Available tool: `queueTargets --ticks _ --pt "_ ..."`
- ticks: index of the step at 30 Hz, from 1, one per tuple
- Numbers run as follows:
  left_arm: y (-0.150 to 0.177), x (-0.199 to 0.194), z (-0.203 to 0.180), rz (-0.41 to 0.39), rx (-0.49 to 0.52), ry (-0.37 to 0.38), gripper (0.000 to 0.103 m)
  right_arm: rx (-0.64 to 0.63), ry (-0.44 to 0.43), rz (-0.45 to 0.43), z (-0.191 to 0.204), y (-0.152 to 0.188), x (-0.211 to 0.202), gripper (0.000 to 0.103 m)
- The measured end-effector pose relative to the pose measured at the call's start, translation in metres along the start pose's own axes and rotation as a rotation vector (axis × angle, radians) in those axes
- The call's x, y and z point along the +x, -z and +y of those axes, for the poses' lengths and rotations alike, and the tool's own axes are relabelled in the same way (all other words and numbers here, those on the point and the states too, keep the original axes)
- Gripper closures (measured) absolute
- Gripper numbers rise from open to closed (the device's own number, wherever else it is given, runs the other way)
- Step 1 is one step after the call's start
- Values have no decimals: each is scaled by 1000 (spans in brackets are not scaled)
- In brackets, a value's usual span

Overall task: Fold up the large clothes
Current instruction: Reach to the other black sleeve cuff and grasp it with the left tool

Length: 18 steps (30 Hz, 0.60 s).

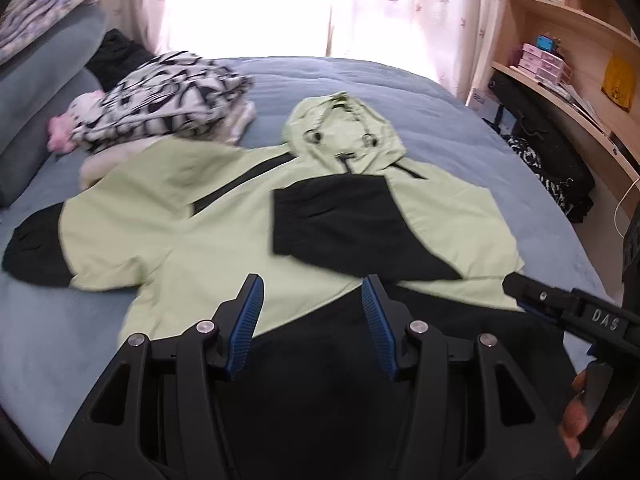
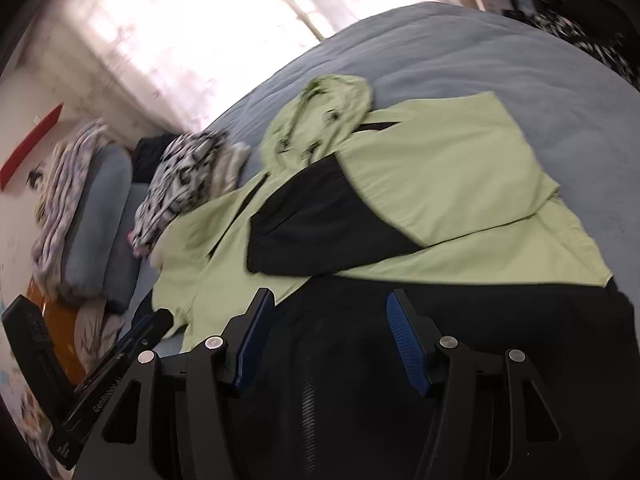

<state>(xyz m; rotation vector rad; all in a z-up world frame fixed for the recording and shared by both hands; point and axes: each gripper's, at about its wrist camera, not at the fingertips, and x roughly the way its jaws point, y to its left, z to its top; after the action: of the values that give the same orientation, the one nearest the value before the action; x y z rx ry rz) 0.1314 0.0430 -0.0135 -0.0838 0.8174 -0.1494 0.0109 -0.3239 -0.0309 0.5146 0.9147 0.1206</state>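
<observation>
A light green and black hooded jacket (image 1: 224,216) lies spread on the blue bed (image 1: 360,76), hood (image 1: 340,128) at the far end. One sleeve with a black cuff (image 1: 332,220) is folded across the chest. The other sleeve (image 1: 36,248) stretches out to the left. My left gripper (image 1: 313,280) hovers open above the black hem, nothing between its blue pads. My right gripper (image 2: 330,294) is also open and empty over the hem of the jacket (image 2: 440,176). It shows from the side at the right (image 1: 514,286), held by a hand.
A pile of black-and-white patterned clothes (image 1: 160,92) sits beside the jacket's left shoulder, with grey-blue pillows (image 1: 44,92) behind it. Wooden shelves (image 1: 560,40) and a dark bag (image 1: 552,152) stand along the bed's right side. Bright curtains fill the far wall.
</observation>
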Motion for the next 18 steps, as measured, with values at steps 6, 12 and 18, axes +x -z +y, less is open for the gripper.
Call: queueTargets --ticks 6,12,18 --pt "18 -27 70 1 -59 -34 55 -150 10 -12 79 23 5 43" --pt "24 -38 149 -9 -161 -80 55 -314 28 1 166 51 32 43" --pt "35 -33 238 1 -293 -109 55 -428 16 59 241 71 79 43"
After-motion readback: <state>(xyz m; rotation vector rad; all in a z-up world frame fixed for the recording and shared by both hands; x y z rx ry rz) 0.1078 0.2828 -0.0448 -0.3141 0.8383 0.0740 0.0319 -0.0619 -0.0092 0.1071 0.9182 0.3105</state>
